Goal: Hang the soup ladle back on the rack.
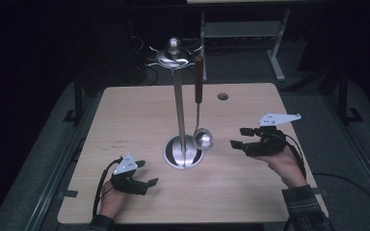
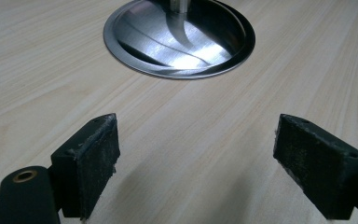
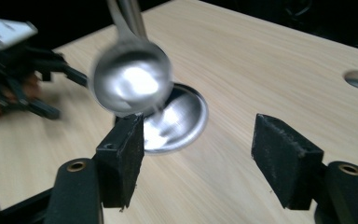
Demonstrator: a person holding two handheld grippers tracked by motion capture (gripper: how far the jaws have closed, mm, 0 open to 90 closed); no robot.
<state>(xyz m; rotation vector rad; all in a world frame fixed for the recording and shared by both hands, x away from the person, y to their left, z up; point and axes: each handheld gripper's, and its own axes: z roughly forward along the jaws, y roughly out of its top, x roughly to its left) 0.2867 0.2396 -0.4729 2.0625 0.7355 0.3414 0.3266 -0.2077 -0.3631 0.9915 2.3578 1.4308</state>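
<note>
Left gripper (image 1: 147, 173) near-left on table (image 1: 125, 115), jaws wide, nothing between. Right gripper (image 1: 237, 137) right of stand (image 1: 179, 106), jaws apart, empty. Ladle (image 1: 200, 110) hangs from stand's top hook, bowl beside base (image 2: 179, 39), just left of right gripper.

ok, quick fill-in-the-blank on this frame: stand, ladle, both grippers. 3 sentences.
1. The ladle hangs from the top of the ____.
2. The left gripper and the right gripper both have their jaws ____.
3. The stand's round base rests on the wooden ____.

Missing words: stand; open; table
</note>
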